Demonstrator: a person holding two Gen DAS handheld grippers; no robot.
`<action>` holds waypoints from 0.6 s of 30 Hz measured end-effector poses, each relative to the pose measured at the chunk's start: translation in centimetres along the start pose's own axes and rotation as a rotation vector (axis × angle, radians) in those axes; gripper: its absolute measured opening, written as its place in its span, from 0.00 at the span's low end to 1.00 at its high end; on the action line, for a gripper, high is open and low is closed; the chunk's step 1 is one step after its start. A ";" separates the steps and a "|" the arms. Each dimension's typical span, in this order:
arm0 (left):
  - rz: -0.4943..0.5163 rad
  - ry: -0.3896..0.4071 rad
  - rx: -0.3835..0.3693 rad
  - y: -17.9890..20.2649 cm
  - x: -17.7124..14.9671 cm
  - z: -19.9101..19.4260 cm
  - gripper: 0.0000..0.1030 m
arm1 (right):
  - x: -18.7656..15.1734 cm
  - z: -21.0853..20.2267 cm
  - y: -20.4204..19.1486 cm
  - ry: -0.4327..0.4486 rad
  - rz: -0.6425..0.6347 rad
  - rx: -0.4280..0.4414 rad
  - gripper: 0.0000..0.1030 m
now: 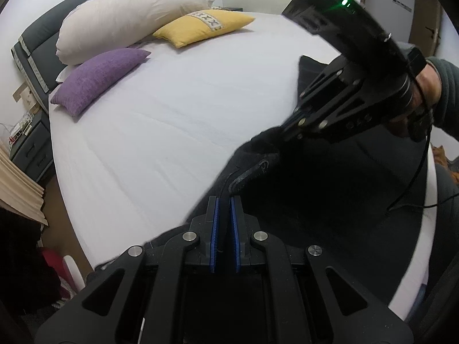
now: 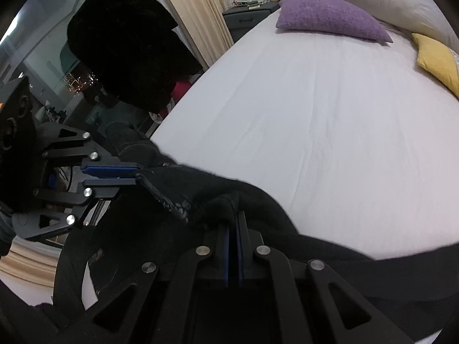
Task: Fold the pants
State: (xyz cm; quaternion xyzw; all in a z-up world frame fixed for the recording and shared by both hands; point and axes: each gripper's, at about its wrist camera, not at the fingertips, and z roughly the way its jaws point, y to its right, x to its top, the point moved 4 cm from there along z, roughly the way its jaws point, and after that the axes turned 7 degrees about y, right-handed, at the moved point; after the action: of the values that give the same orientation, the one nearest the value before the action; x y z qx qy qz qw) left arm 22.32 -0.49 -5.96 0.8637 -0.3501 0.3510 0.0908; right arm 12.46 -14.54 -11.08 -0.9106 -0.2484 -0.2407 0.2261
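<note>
Black pants lie at the near edge of a white bed. My left gripper has its blue pads shut on the waistband edge of the pants. My right gripper comes in from the upper right and is shut on the same waistband a short way along. In the right wrist view my right gripper pinches bunched black cloth, and my left gripper grips the waistband on the left. The band stretches between the two.
A purple cushion, a yellow cushion and a white pillow lie at the bed's head. A dark nightstand and beige curtains stand beside the bed. A cable hangs from the right gripper.
</note>
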 end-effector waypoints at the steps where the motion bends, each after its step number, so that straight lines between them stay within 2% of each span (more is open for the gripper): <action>1: -0.002 -0.002 -0.003 0.5 -0.5 -0.3 0.07 | -0.2 -0.1 -0.2 0.000 -0.004 0.002 0.05; 11: 0.042 -0.068 -0.067 7.9 -7.6 -3.9 0.07 | -7.9 -0.9 -5.6 -0.085 -0.164 -0.040 0.05; 14: 0.078 -0.103 -0.074 10.1 -9.7 -4.3 0.07 | -8.9 -0.7 -7.2 -0.087 -0.220 -0.066 0.05; 18: 0.099 -0.107 -0.090 12.0 -11.6 -5.4 0.07 | -10.3 -0.1 -9.3 -0.110 -0.309 -0.116 0.05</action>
State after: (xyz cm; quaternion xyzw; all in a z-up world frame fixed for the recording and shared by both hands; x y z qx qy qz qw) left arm 5.51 -0.88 -10.83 0.8581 -0.4119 0.2922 0.0930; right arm -0.67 -10.96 -13.94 -0.8849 -0.3832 -0.2362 0.1197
